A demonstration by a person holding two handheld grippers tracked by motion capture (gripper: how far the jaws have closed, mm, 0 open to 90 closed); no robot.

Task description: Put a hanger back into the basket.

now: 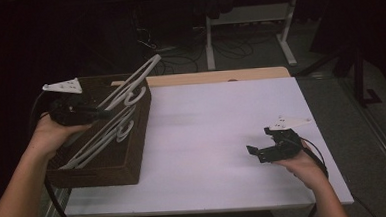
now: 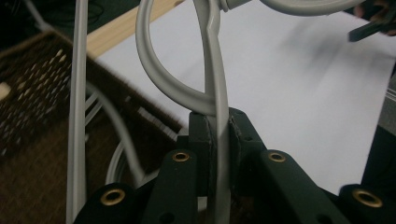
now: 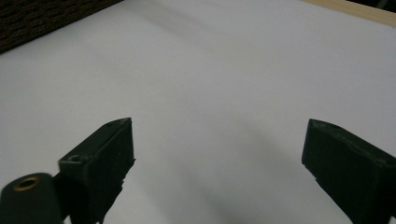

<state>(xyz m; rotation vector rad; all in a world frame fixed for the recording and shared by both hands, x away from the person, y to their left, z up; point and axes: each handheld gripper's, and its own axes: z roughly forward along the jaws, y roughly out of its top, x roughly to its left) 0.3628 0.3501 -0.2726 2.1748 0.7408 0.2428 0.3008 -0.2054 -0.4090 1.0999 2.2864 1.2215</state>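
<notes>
left gripper [image 2: 217, 140] pinching white hanger [image 1: 130, 89] half-lifted over basket [image 1: 133, 156] at frame left, right gripper [image 1: 263, 152] spread, idle lower right.

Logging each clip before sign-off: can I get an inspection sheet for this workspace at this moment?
Surface: white table top, bare in the middle, with a wooden strip along the far edge.
Job's things: white hangers lying slanted in a dark woven basket at the table's left edge; one hanger is gripped.
Clutter: nothing seen.
Grippers: left tool shut on the hanger over the basket; right tool open above the bare table, holding nothing.
Cables: one trails from the right tool; loose wires on the floor beyond the table.
Surroundings: dim room, white desk legs behind.
</notes>
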